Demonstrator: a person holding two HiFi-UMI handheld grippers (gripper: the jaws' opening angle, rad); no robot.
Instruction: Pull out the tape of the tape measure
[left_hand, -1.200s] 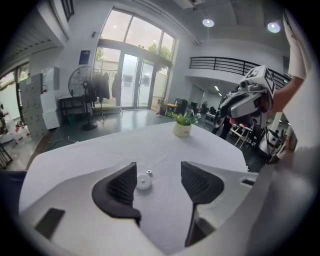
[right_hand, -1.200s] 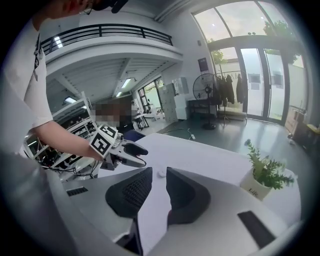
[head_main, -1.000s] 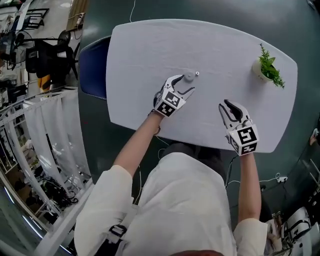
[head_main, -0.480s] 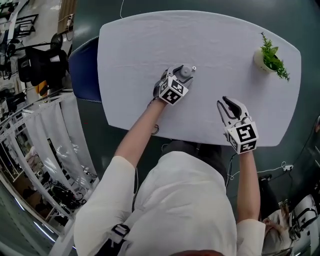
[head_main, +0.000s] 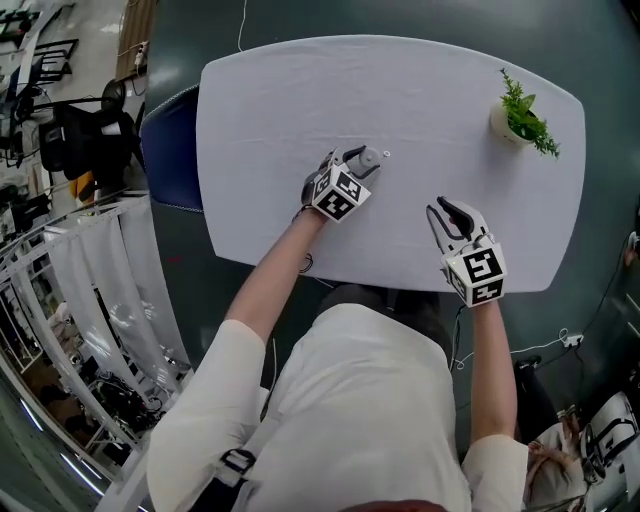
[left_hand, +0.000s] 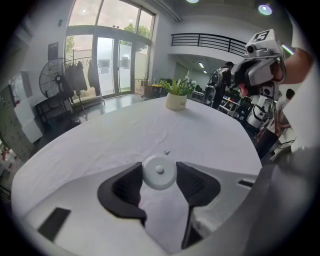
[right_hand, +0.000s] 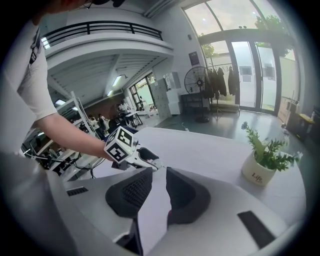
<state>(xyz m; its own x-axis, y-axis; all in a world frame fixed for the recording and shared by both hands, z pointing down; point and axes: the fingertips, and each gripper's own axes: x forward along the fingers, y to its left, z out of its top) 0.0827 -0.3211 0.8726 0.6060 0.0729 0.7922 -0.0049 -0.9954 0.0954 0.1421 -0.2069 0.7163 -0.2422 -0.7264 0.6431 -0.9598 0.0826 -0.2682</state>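
Left tool lowered, closing tight on tape measure, right tool parted, white table

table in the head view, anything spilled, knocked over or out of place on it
Nothing stands out. The white table is smooth, the potted plant stands upright near its far right corner, and the round tape measure sits flat between the jaws of the left gripper, which have just been closing on it.

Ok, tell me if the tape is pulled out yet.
Not out. The tape measure shows only its small tab just beyond the case. The left gripper has just been closing its jaws on it.
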